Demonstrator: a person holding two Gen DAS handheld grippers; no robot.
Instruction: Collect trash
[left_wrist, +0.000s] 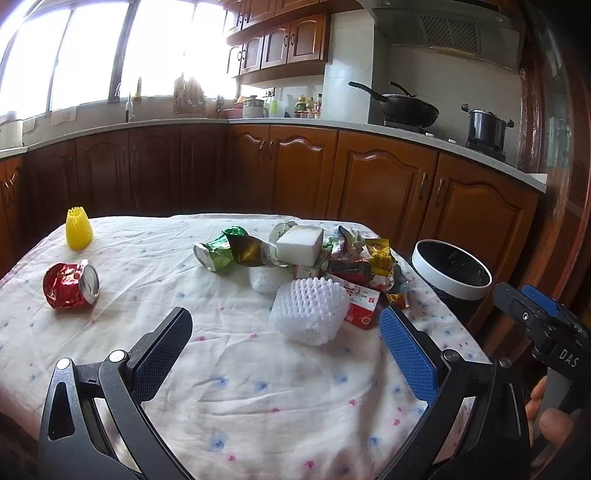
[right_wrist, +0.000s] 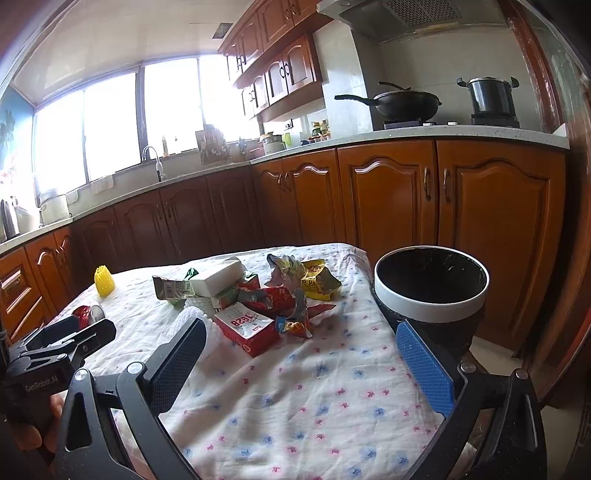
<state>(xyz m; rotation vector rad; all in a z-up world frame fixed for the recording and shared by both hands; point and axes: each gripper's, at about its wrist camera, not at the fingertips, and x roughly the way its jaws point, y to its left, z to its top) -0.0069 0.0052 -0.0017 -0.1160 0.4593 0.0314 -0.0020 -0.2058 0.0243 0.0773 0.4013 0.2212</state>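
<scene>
Both claws hang wide open over the near edge of the table (left_wrist: 229, 387), holding nothing: the left claw (left_wrist: 286, 343) before a white foam net (left_wrist: 308, 312), the right claw (right_wrist: 301, 354) facing a red carton (right_wrist: 245, 330). The trash heap (left_wrist: 332, 258) lies toward the table's far right (wrappers overlap, so single pieces are hard to sort out). A crushed red can (left_wrist: 72, 285) and a yellow foam net (left_wrist: 78, 229) sit apart at left. The bin (right_wrist: 431, 286) stands just beside the table; its base is hidden.
</scene>
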